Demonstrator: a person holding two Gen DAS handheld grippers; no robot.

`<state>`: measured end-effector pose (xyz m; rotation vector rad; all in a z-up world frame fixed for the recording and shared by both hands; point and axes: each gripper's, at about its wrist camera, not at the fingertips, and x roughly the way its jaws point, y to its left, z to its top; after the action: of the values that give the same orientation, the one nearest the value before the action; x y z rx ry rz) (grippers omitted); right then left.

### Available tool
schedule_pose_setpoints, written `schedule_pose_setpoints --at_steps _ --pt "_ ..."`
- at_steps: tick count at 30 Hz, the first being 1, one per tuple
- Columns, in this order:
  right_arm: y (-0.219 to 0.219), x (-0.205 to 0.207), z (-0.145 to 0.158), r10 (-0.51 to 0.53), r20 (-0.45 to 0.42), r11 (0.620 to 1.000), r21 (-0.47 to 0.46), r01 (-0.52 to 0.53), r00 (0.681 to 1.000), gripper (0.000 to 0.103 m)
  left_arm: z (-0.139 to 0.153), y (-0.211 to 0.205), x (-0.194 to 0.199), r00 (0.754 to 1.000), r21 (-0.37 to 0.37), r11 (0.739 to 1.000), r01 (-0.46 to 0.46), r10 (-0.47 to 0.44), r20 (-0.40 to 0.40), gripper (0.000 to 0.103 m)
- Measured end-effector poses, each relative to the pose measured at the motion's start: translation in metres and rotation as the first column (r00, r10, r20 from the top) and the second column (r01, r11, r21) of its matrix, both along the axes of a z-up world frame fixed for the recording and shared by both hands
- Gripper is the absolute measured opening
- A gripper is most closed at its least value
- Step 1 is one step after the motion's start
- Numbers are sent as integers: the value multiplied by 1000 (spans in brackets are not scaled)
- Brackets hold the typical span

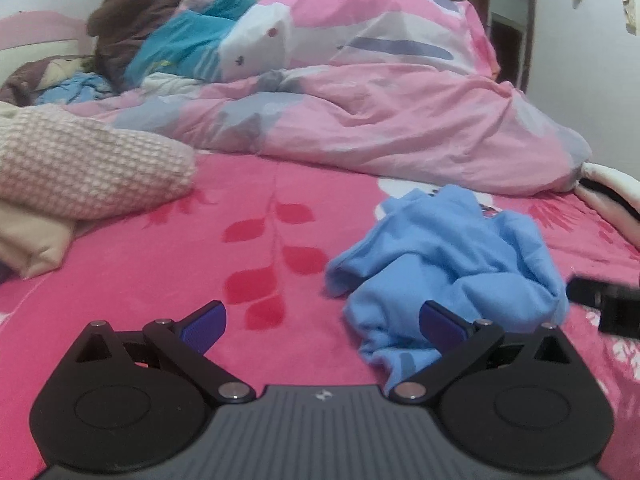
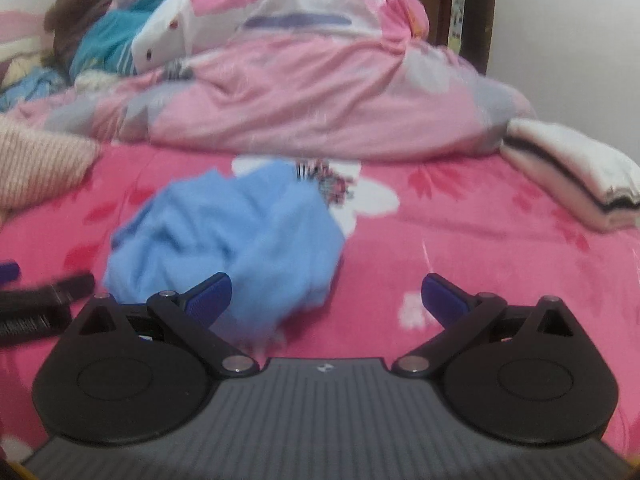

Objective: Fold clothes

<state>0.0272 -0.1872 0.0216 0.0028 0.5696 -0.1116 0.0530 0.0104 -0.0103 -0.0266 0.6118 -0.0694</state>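
Pink bedspread (image 1: 160, 264) under both grippers, left (image 1: 322, 326) and right (image 2: 326, 298), jaws spread, seemingly level, flanking crumpled blue garment (image 1: 448, 256).

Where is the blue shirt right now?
The crumpled blue shirt lies on the pink bedsheet, right of the left gripper, before the pink quilt.

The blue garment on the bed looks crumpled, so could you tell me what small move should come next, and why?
Probably ease both open hand-held grippers, left and right, forward to pinch the blue garment's near edges: it lies bunched on the pink bedspread, ungripped, and needs spreading before folding.
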Motion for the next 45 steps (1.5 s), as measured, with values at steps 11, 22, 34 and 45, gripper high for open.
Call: schedule_pose_setpoints --at_steps 11,22,34,45 --pt "-15 67 -14 94 53 992 77 -98 994 102 -20 -17 48 993 -96 992 87 -94 -69 95" --pt "-29 74 -31 148 20 964 220 -149 989 62 -22 -35 39 986 -95 983 154 -160 -51 44" --pt "-43 59 -30 205 46 925 317 -209 978 7 -3 -56 19 991 -9 991 134 -134 -25 10" --pt "-64 29 -13 246 134 853 440 -280 960 4 32 -58 -24 993 -5 993 121 -121 1 9"
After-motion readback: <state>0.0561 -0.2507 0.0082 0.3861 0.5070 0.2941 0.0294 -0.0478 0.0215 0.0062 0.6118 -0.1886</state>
